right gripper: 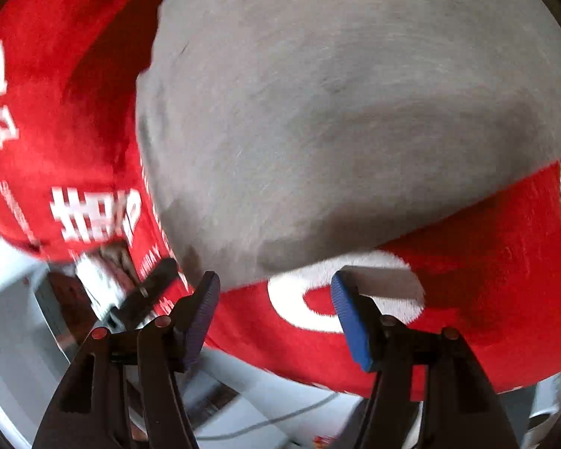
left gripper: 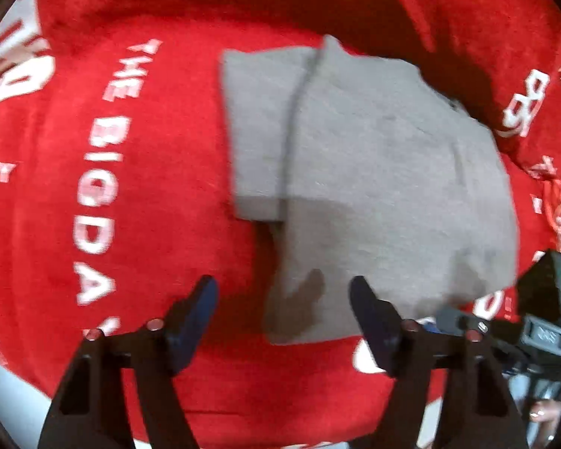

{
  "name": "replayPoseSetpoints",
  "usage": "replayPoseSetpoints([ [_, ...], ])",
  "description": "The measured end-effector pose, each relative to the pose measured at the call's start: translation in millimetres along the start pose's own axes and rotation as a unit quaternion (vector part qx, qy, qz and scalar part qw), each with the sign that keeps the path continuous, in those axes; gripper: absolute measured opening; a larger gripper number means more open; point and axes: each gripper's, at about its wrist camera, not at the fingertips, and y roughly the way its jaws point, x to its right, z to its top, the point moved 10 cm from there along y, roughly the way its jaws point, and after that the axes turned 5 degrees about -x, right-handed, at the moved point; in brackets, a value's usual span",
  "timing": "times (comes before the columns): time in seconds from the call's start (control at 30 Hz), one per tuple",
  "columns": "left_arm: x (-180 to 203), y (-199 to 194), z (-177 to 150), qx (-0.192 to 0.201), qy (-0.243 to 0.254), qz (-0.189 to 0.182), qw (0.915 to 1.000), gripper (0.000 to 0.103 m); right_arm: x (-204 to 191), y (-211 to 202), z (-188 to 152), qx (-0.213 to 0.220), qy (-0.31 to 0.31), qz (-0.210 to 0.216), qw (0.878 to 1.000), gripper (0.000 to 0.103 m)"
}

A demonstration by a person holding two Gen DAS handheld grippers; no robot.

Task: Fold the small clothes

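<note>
A small grey garment [left gripper: 374,172] lies partly folded on a red towel [left gripper: 138,224] with white lettering. One narrow part sticks out at its left, under a folded top layer. My left gripper [left gripper: 284,292] is open and empty, just over the garment's near edge. The right gripper body [left gripper: 542,321] shows at the right edge of the left wrist view. In the right wrist view the grey garment [right gripper: 355,112] fills most of the frame. My right gripper [right gripper: 276,284] is open and empty at its near edge, above the red towel [right gripper: 486,280].
The red towel hangs over the front edge of a white surface [right gripper: 18,336]. A cluttered area with a white and brown object [right gripper: 104,280] lies below left. A thin cable [right gripper: 280,419] runs on the floor.
</note>
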Motion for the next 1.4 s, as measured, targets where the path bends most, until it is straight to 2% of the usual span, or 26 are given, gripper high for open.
replayPoseSetpoints([
  [0.1,14.8,15.8,-1.9,-0.019,0.006,-0.025,0.9995,0.041,1.0,-3.6,9.2,0.025,0.044,0.042,0.998,0.066],
  [0.13,17.4,19.7,-1.9,-0.022,0.008,-0.029,0.9993,0.023,0.6,-3.7,11.6,0.03,0.054,0.05,0.997,0.066],
  [0.17,17.8,20.2,0.9,-0.019,0.011,-0.026,0.9994,0.008,-0.1,-4.7,13.8,0.034,0.061,0.055,0.996,0.053],
  [0.2,20.2,18.5,1.8,-0.012,0.021,-0.025,0.9994,0.008,-1.0,-5.9,16.5,0.038,0.063,0.053,0.996,0.032],
  [0.23,21.9,15.1,2.0,-0.006,0.025,-0.034,0.9991,0.008,-2.3,-6.6,18.7,0.036,0.053,0.032,0.997,0.008],
  [0.3,25.1,5.8,-0.5,0.008,0.038,-0.045,0.9983,0.008,-8.3,-12.6,19.5,0.039,0.009,-0.012,0.999,0.008],
  [0.4,22.8,-0.7,-4.6,0.014,0.051,-0.037,0.9979,0.008,-16.6,-17.7,9.6,0.038,-0.055,-0.058,0.996,0.007],
  [0.57,7.1,21.0,-22.1,-0.016,0.045,-0.011,0.9988,0.007,4.1,-5.5,6.3,0.022,-0.043,-0.092,0.995,0.007],
  [0.67,6.2,19.8,-27.4,-0.017,0.058,0.0,0.9982,0.008,7.1,-5.6,5.8,0.008,-0.056,-0.113,0.992,0.008],
  [0.77,7.7,7.2,-28.5,-0.011,0.076,0.011,0.997,0.008,5.4,-11.9,-1.8,-0.018,-0.082,-0.134,0.987,0.008],
  [0.87,5.9,-15.0,-20.0,0.014,0.081,0.023,0.9964,0.008,-3.1,-26.2,-10.6,-0.033,-0.125,-0.14,0.982,0.008],
  [0.97,5.1,-33.9,-0.5,0.04,0.068,0.023,0.9966,0.008,-14.8,-53.0,-4.2,-0.007,-0.173,-0.167,0.971,0.008],
  [1.03,5.0,-40.6,15.4,0.052,0.059,0.026,0.9966,0.008,-20.1,-73.7,12.1,0.025,-0.189,-0.188,0.963,0.008],
  [1.17,14.5,-41.3,60.7,0.079,0.031,0.029,0.996,0.008,-15.3,-104.7,57.1,0.079,-0.166,-0.22,0.958,0.008],
  [1.27,22.3,-30.4,82.7,0.079,0.026,0.034,0.996,0.008,-7.3,-123.6,88.2,0.115,-0.147,-0.248,0.951,0.008],
  [1.4,30.1,-9.3,109.2,0.086,0.023,0.07,0.9936,0.008,-0.3,-139.3,114.7,0.14,-0.139,-0.275,0.941,0.008],
])
